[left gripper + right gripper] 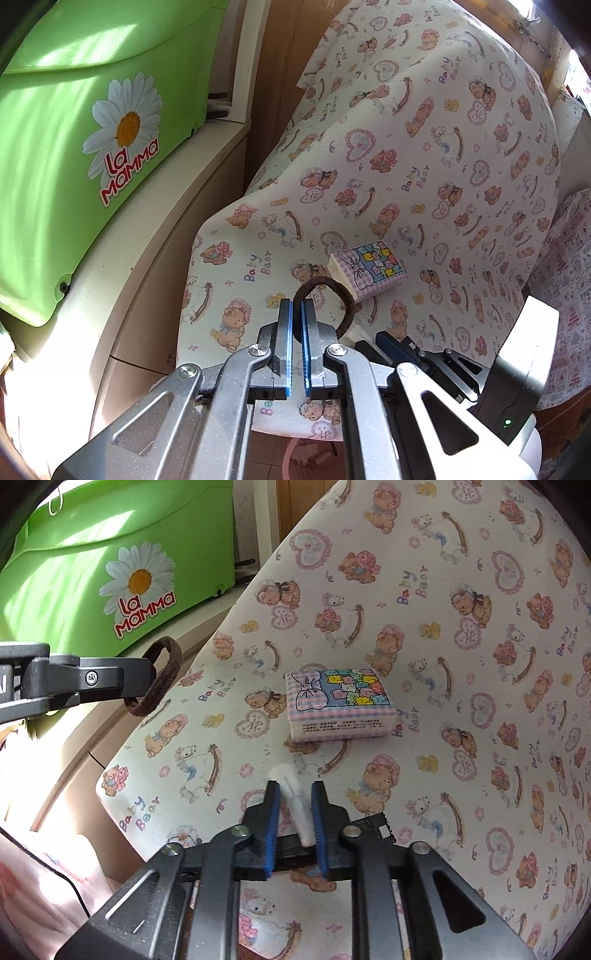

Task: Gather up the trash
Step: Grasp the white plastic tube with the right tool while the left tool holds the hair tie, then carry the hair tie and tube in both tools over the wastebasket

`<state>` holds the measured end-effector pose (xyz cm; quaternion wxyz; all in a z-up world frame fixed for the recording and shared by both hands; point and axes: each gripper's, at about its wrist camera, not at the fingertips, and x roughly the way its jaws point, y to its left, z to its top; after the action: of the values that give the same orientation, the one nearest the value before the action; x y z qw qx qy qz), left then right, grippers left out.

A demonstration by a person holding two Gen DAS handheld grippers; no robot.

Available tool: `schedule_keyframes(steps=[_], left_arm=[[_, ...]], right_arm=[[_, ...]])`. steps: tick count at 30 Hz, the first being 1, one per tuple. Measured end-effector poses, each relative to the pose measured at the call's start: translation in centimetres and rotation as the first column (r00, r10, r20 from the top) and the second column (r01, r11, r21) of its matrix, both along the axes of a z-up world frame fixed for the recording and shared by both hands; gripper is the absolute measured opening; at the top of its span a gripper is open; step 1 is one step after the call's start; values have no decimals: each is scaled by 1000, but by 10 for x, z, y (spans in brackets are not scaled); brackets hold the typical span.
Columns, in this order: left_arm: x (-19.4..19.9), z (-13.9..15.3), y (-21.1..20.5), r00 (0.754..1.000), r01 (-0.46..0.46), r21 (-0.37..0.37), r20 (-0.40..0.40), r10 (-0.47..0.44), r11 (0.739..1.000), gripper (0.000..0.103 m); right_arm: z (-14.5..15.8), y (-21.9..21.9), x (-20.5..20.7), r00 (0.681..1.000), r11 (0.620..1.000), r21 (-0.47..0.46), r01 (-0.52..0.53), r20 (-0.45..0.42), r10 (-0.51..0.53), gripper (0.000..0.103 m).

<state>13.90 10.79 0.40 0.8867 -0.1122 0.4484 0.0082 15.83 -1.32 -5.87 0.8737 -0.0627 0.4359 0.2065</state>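
Observation:
My left gripper (297, 303) is shut on a brown hair tie (334, 292) and holds it above the near left corner of the table. The hair tie also shows in the right wrist view (159, 679), hanging from the left gripper's fingertips (142, 677). My right gripper (296, 789) has its jaws partly apart, with a white twisted paper scrap (295, 797) lying between them; it leans on the left pad. A small tissue pack (340, 703) with a pink bow and coloured bears lies on the table just beyond; it also shows in the left wrist view (369, 271).
The table is covered by a "Baby Bear" print cloth (461, 664). A green "La Mamma" plastic box (74, 147) stands on a cream cabinet (155, 240) to the left. A pink basket (295, 458) sits on the floor below the table's near edge.

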Motion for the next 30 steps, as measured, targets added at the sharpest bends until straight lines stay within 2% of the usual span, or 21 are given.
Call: schedule_keyframes(steps=[9,14,17,24,30], left_arm=[[0,1,-1,1000,6,-2,4,-6,1000,4],[0,0,-7,1000,19,3,1,-19,1000,4],[0,0,-13,999,34,17,1,-34,999,4],[-2,-1,-17,999,47,26,-4,-47,999,4],[-2,-2,-17,999,51,27,-7,-51,998,4]], right_arm=[[27,-60,-9,995,995,54,86,36,-88,13],[24,-111,-8,983,981,72,179,-43,-176,13],[17,-128,-7,976,977,72,202,-95,-195,13],[4,-131,-19,980,988,57,146,-144,-136,13],[2,-119,-23,990,996,-12,89,-110,-90,14]])
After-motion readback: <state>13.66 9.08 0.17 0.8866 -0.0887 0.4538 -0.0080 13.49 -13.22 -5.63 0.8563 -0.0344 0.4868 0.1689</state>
